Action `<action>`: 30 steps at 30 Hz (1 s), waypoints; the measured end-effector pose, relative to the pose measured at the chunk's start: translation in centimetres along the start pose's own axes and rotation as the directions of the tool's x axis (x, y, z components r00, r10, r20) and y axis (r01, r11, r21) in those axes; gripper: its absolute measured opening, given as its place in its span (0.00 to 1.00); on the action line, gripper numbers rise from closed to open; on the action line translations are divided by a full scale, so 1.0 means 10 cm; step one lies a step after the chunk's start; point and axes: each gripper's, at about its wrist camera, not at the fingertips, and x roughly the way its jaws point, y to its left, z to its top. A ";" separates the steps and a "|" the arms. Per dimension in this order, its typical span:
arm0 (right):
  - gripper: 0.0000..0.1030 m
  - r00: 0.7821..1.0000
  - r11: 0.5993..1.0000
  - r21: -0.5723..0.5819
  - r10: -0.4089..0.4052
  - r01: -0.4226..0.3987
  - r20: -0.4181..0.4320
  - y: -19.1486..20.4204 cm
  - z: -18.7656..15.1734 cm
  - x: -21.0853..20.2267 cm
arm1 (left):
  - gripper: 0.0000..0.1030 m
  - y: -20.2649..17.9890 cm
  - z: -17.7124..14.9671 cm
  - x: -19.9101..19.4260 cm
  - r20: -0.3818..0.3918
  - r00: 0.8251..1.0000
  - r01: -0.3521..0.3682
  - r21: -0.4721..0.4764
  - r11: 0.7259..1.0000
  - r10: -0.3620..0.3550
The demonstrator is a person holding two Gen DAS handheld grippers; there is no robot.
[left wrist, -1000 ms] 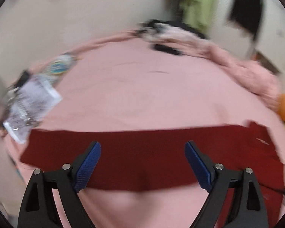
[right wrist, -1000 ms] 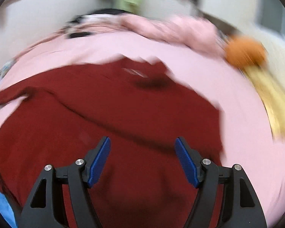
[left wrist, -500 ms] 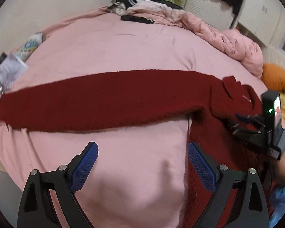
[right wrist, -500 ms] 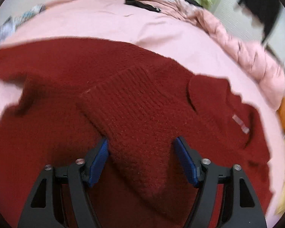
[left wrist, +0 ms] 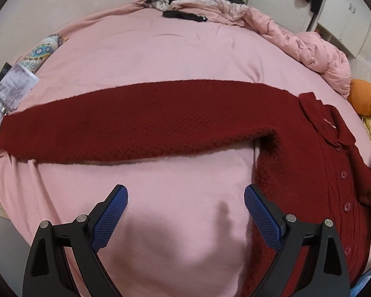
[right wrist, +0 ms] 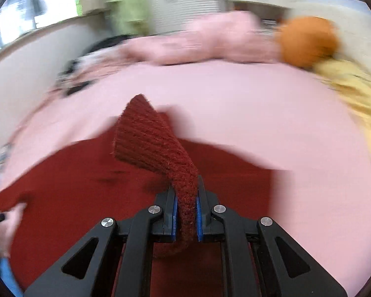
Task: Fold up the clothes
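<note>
**Two grippers over a red cardigan: one gripping, one spread wide**

Two black two-finger grippers with blue ribbed pads are working above a pink bedsheet [left wrist: 160, 57]. A dark red knitted cardigan with buttons [left wrist: 309, 173] is lying flat on that sheet, its body at the right of the left wrist view and one long sleeve [left wrist: 141, 126] stretching straight out to the left, its cuff end reaching a printed paper packet [left wrist: 10, 94] at the bed's edge.

The left gripper [left wrist: 186, 212] is hovering over bare sheet just below the sleeve, its jaws standing wide apart with nothing between them.

The right gripper [right wrist: 186, 217] has just been closing, and its pads are now pinching a ribbed red cuff [right wrist: 150, 136] of the cardigan, which is sticking up and forward out of the jaws above the rest of the garment. This view is blurring heavily.

A crumpled pink quilted blanket [left wrist: 309, 47] is lying along the far edge, beside a round orange cushion [left wrist: 366, 99] and a yellow cloth [right wrist: 353, 89].
</note>
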 end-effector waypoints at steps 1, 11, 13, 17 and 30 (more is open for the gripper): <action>0.11 0.998 0.997 0.040 -0.063 0.063 0.003 -0.38 0.01 -0.09 | 0.93 0.01 0.00 0.01 -0.004 1.000 -0.006 -0.004 1.000 0.006; 0.11 0.895 0.816 0.435 -0.443 0.381 0.048 -3.20 -0.37 -1.33 | 0.93 0.03 -0.01 0.02 -0.001 0.996 -0.095 -0.031 0.995 0.095; 0.11 0.886 0.778 0.485 -0.464 0.399 0.015 -3.51 -0.56 -1.37 | 0.93 0.05 -0.01 0.01 0.002 0.994 -0.109 -0.045 0.993 0.109; 0.14 0.886 0.709 0.573 -0.458 0.411 -0.068 -4.03 -0.96 -1.31 | 0.93 0.07 -0.01 0.03 -0.001 0.990 -0.138 -0.060 0.989 0.138; 0.29 0.811 0.629 0.584 -0.579 0.513 -0.089 -4.05 -1.17 -1.77 | 0.93 0.00 -0.02 0.09 -0.019 0.989 -0.150 -0.027 0.988 0.149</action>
